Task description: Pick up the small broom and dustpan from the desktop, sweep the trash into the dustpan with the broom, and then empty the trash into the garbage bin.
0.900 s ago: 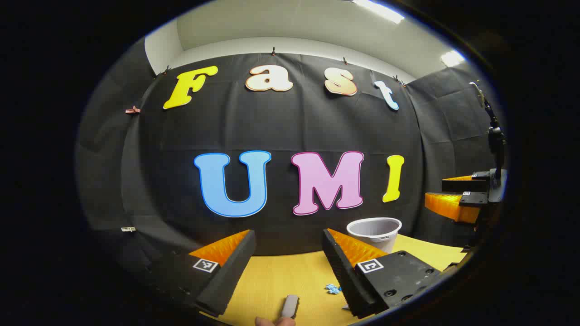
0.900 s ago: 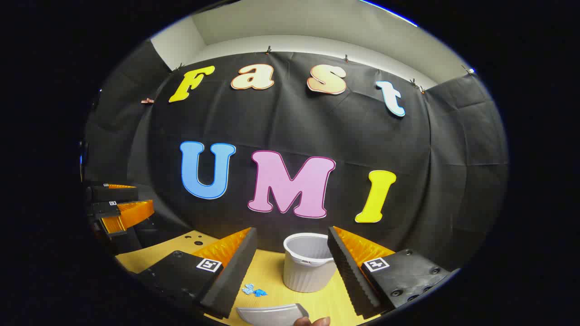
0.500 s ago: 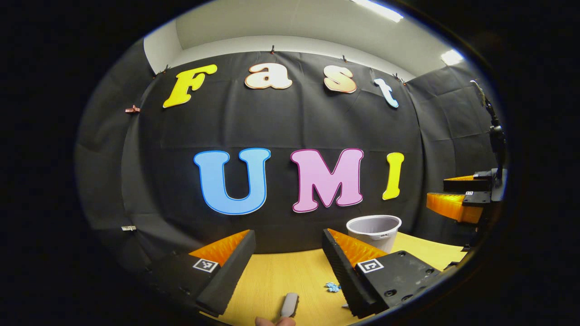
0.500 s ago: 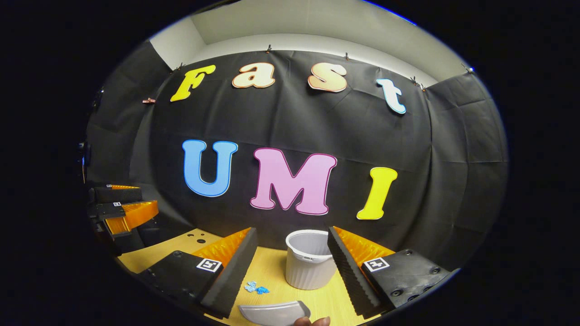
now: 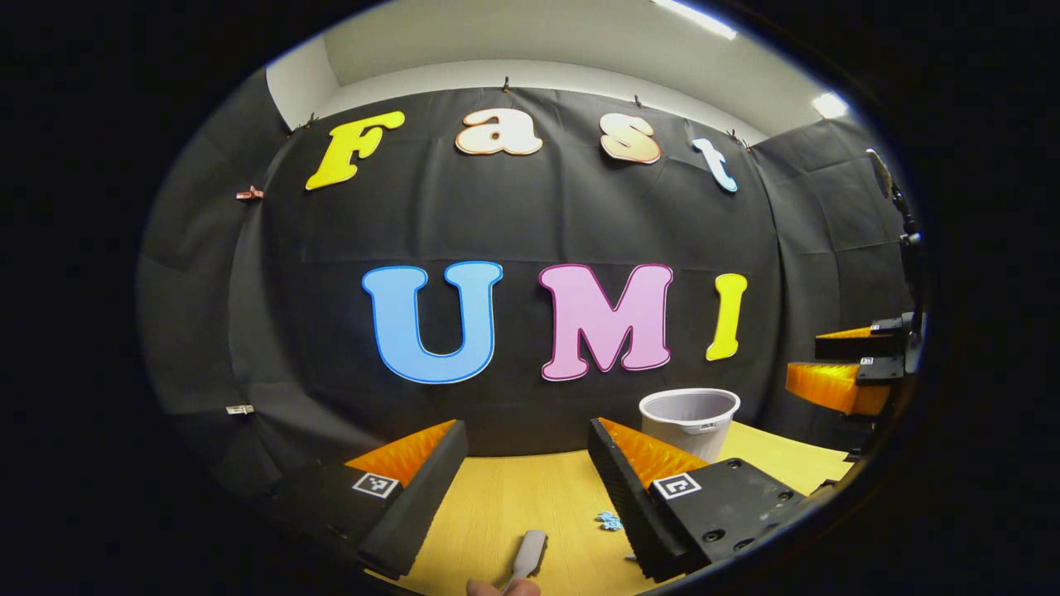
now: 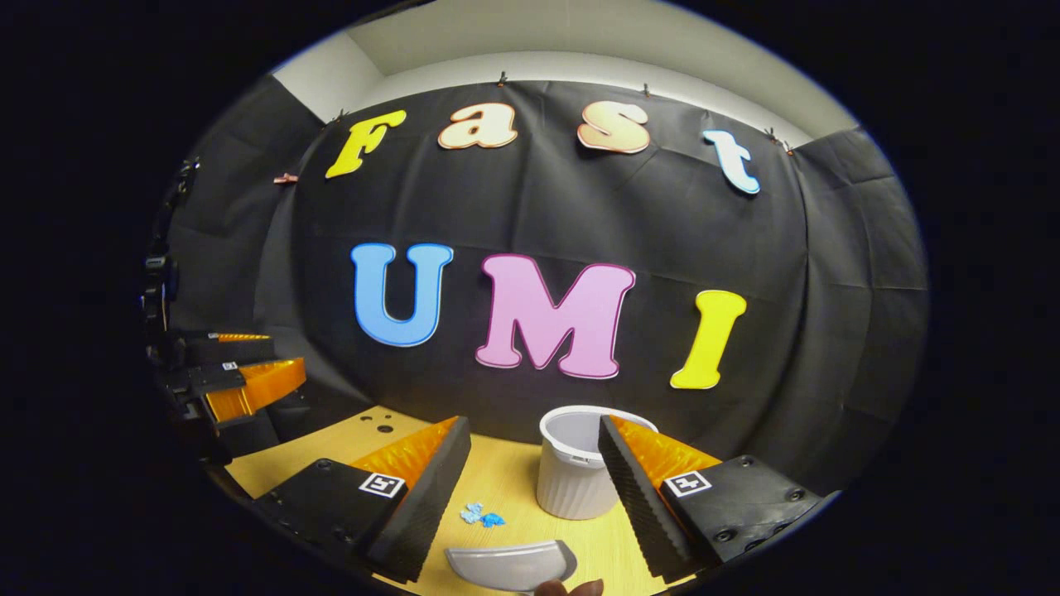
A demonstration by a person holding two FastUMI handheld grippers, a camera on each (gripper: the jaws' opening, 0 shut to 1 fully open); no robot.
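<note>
Left gripper (image 5: 526, 463): fingers spread wide, holding nothing, above table (image 5: 513, 505).
Broom handle (image 5: 528, 553): on table, low between those fingers.
Trash (image 6: 483, 515): blue scraps on table, left of bin.
Dustpan (image 6: 512, 565): beneath right gripper (image 6: 534, 463), fingers spread wide, holding nothing.
Bin (image 6: 571, 472): upright, far right.

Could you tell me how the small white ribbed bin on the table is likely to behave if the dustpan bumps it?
The small white ribbed plastic bin looks thin-walled and seems empty, so it is probably light and would slide on the smooth yellow wooden table. It stands upright, taller than its base is wide, so a knock near the rim might tip it.
</note>
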